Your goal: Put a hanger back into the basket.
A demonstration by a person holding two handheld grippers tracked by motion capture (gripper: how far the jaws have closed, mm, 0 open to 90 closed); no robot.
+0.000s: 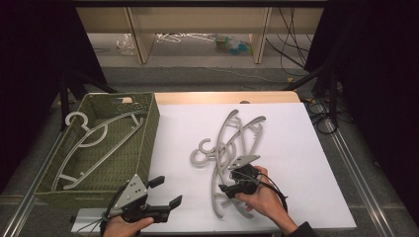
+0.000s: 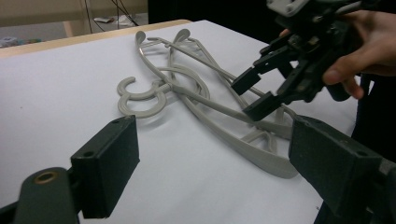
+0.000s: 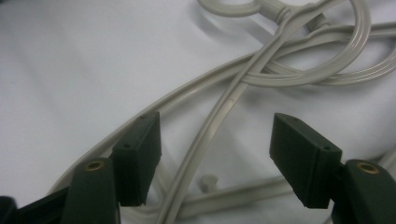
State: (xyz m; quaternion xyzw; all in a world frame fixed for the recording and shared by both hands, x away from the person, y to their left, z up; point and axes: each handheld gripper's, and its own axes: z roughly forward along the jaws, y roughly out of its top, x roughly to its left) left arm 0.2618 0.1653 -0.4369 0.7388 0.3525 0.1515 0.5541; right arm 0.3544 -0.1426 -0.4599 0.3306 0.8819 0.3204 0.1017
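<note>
- The right gripper has its fingers wide apart. They hold nothing.
- One thin bar of a grey hanger runs up between those fingers. They hang just above it and look ready to close on it.
- The right hand holds that gripper over the low end of the hangers.
- The hangers lie in a pile on the white desk. Their bars cross and their hooks sit one on the other.
- The left gripper also has wide fingers and holds nothing. It waits near the front edge of the desk, to the left of the pile and just beside the basket.
- The green basket stands at the left of the desk. One more hanger already lies in it.
- What could go wrong: the bars are tangled, so a lift on one may drag the others along.
- The bar is thin and smooth. A grip that is off to one side may let it slip or swing.
- A long hanger may bump the basket wall on the way in.
</note>
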